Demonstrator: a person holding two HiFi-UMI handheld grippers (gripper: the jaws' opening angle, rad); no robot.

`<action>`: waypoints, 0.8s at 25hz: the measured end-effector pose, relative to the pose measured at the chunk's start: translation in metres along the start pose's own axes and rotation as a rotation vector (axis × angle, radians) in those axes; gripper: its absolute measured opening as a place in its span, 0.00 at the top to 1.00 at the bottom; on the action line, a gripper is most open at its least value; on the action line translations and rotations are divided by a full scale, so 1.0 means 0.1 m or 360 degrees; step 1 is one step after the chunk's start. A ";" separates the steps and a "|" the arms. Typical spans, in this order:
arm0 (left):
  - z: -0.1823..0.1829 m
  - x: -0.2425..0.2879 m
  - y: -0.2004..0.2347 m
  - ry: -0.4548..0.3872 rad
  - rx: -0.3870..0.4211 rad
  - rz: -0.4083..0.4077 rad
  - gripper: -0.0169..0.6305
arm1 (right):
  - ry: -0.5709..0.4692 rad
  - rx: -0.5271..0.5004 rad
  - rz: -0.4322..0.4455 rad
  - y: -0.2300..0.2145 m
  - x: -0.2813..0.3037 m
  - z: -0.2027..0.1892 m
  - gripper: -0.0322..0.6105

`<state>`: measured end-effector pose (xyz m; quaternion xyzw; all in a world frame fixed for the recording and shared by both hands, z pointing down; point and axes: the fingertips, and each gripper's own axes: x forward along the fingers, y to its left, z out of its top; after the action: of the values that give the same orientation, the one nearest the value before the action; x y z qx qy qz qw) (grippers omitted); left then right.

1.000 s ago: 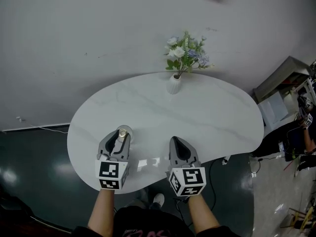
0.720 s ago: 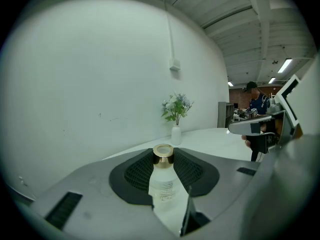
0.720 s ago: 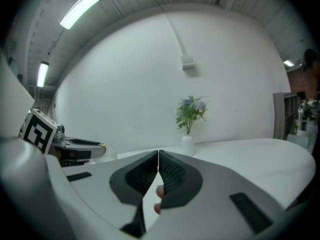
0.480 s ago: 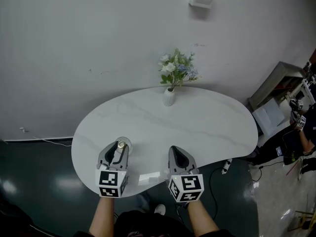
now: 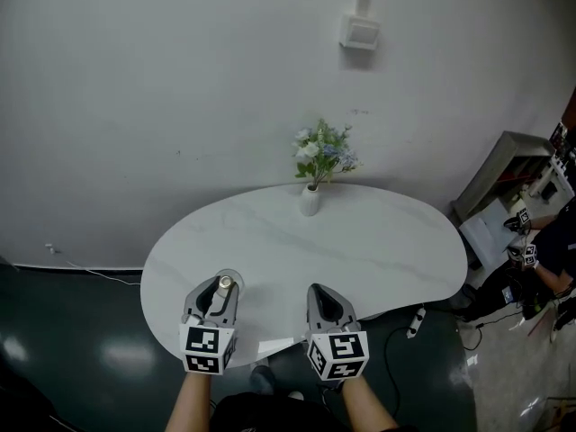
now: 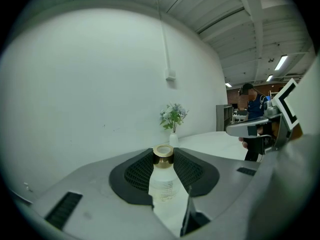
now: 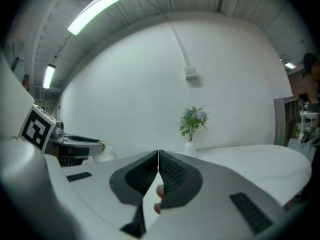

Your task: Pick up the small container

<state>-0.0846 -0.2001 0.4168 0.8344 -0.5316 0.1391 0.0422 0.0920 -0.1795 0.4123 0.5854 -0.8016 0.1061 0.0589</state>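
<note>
The small container (image 6: 163, 176) is a clear little bottle with a gold cap (image 6: 163, 155). It stands upright between the black pads of my left gripper (image 6: 163, 170), which is shut on it. In the head view the left gripper (image 5: 221, 286) hovers over the near left part of the white table (image 5: 378, 241), with the container (image 5: 224, 283) gold-capped between its jaws. My right gripper (image 5: 321, 297) is beside it over the table's near edge, shut with nothing in it; its pads (image 7: 171, 175) meet in the right gripper view.
A white vase of flowers (image 5: 310, 198) stands at the far edge of the table, against the white wall. A grey cabinet (image 5: 504, 174) and a seated person (image 5: 540, 268) are off to the right. Dark floor (image 5: 72, 340) surrounds the table.
The head view has pulled back and tilted up, so the table and both grippers sit lower and smaller. Both grippers keep the same places over the table; the left still holds the container.
</note>
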 end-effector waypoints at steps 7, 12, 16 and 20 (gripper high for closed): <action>0.06 -0.14 -0.05 -0.0040 0.0016 0.0017 0.77 | -0.0053 -0.0027 0.0012 0.01 -0.12 0.08 0.85; 0.13 -0.23 -0.09 -0.0061 0.0026 0.0023 0.77 | -0.0077 -0.0031 0.0009 0.00 -0.22 0.14 0.85; 0.17 -0.30 -0.10 -0.0079 0.0028 0.0034 0.77 | -0.0106 -0.0036 0.0014 0.00 -0.28 0.19 0.85; 0.20 -0.37 -0.11 -0.0087 0.0031 0.0054 0.77 | -0.0127 -0.0044 0.0019 0.00 -0.35 0.24 0.85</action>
<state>-0.0855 -0.1674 0.3889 0.8292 -0.5452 0.1221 0.0171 0.1035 -0.1524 0.3816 0.5835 -0.8082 0.0719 0.0343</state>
